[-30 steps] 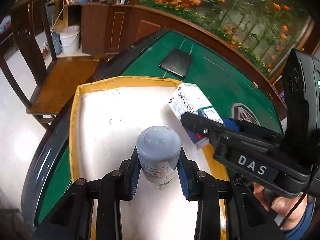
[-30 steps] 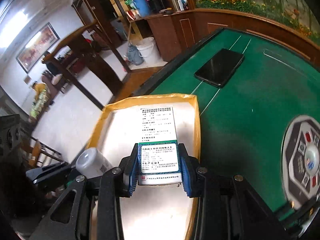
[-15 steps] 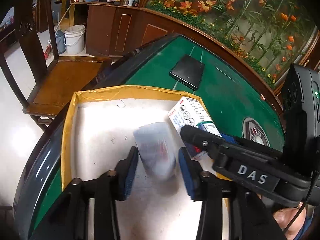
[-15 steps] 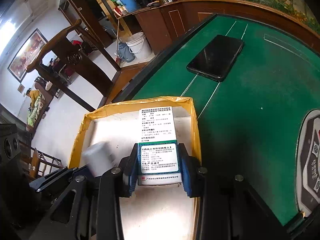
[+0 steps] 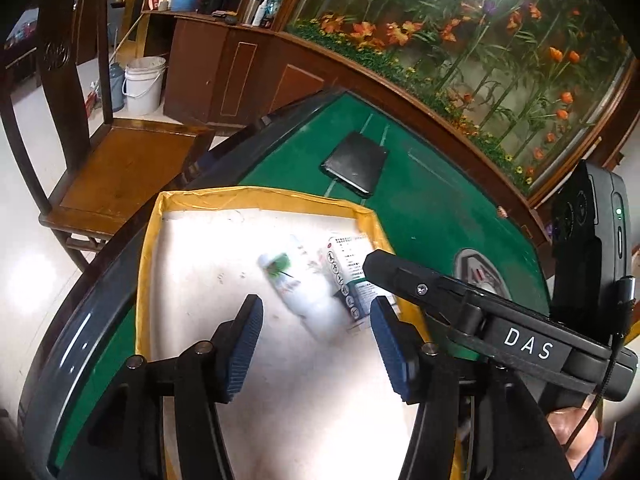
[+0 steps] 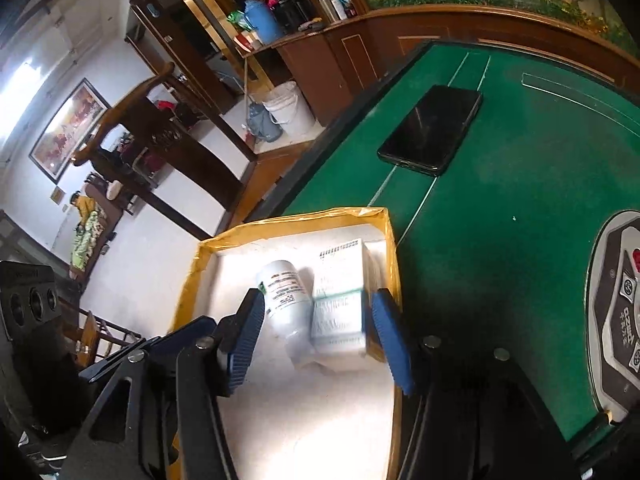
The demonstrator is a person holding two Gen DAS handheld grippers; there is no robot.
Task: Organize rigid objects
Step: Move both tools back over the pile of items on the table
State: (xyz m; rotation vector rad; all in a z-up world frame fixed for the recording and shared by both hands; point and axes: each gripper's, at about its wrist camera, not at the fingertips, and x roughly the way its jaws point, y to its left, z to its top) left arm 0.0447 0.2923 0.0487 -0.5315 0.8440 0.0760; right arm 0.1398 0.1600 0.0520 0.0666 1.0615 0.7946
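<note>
Item: white pill bottle point(image 5: 304, 292), lying on its side on the white floor of the yellow-rimmed tray point(image 5: 148, 248) at the near-left edge of the green worktop point(image 5: 420, 208). It lay touching, or all but touching, the medicine carton point(image 6: 340, 304), which sat flat against the tray's right wall.

Item: my left claw point(image 5: 316, 340). Its jaws had just been opening; they stood fairly wide, pads clear of the bottle, gripping nothing.

Item: my right claw point(image 6: 318, 332). Its jaws had just been opening too; the carton lay between the pads but was not pressed by them.

Other stock: a black phone point(image 6: 432, 128) toward the far edge of the worktop, well apart from the tray.

Handling note, my judgement: the release looked done on both sides. To finish it well I should draw each claw straight back and up without brushing bottle or carton. The bottle, being round and on its side, could roll if nudged.
</note>
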